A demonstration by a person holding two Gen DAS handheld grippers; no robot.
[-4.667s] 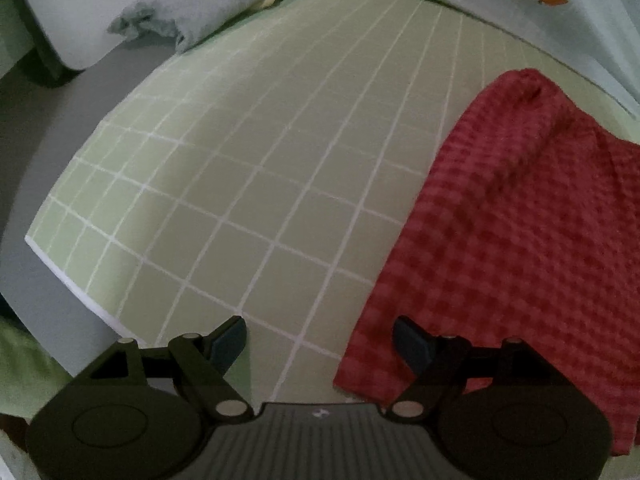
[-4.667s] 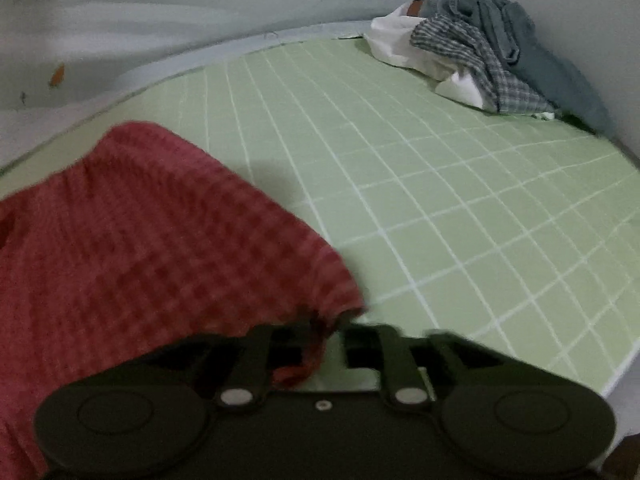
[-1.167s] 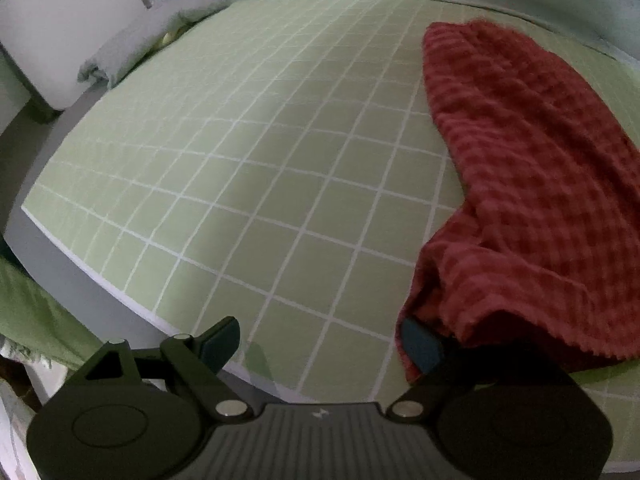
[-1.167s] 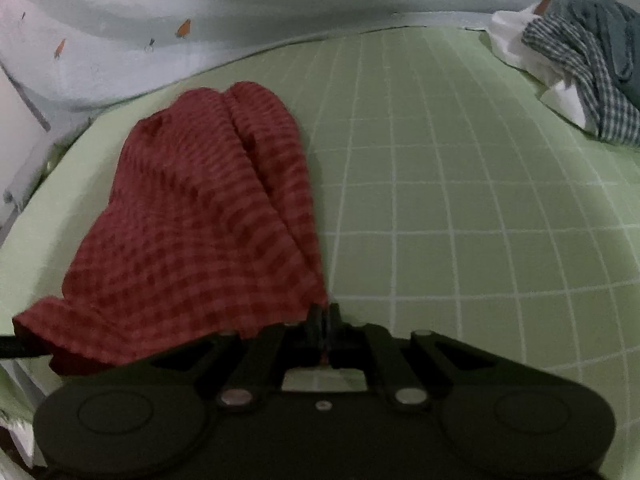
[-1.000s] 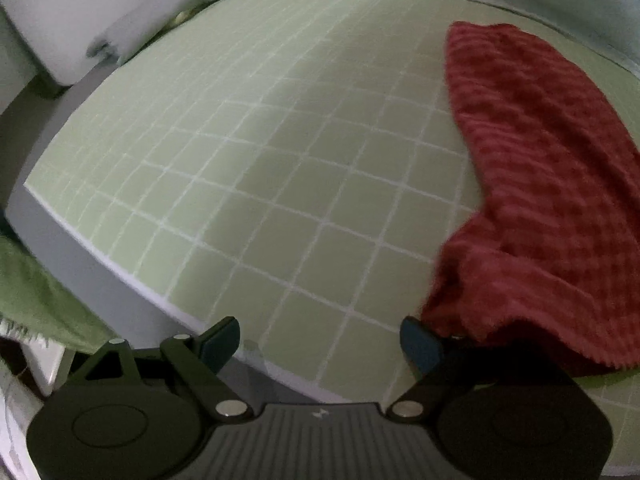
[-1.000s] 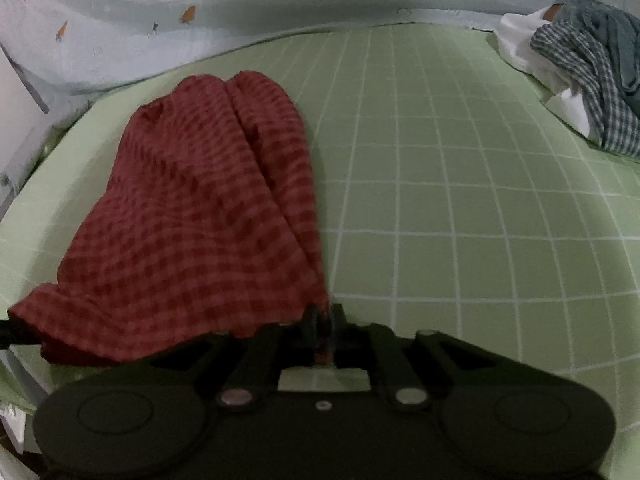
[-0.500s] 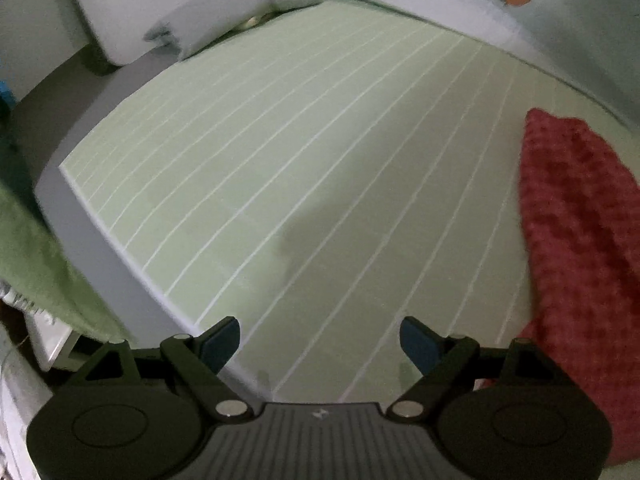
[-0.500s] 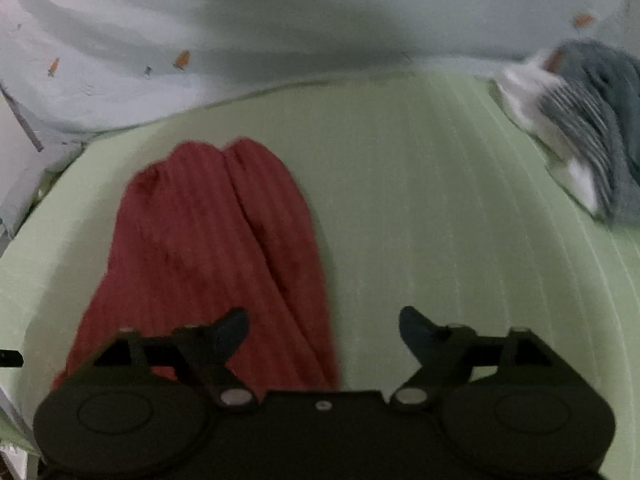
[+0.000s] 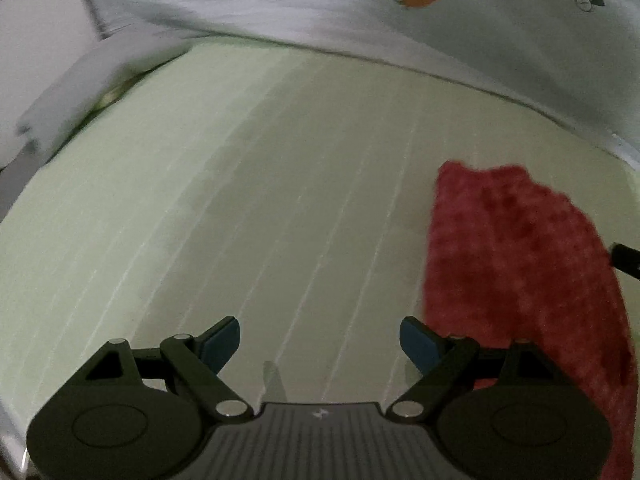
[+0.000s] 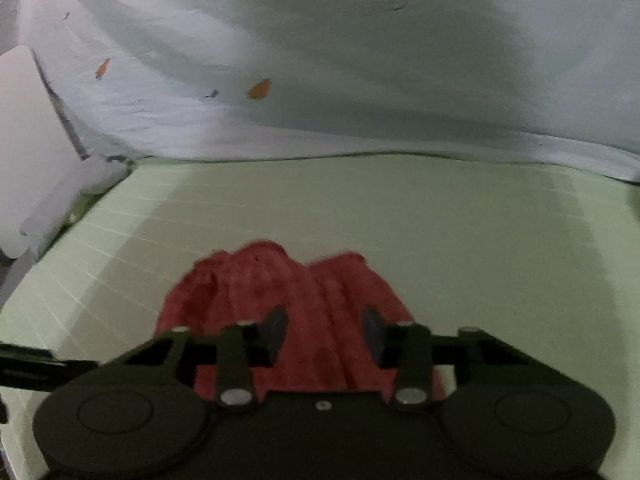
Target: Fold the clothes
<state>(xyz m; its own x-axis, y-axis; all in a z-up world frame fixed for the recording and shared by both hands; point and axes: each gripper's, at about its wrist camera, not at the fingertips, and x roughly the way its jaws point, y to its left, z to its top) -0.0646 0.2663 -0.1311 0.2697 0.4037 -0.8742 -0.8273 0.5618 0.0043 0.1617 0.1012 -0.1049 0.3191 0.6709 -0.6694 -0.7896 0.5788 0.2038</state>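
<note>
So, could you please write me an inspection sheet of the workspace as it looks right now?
Surface: pale green mat with white grid lines, blurred in both views.
Job's things: red checked cloth, lying bunched on the mat, free of both claws.
Clutter: nothing seen on the mat itself.
Grippers: left claw open over bare mat, left of the cloth; right claw closing above the cloth, nothing pinched between its pads.
Cables: nothing seen.
Surroundings: light blue sheet with small orange prints behind the mat; folded white bedding at the far left corner.
</note>
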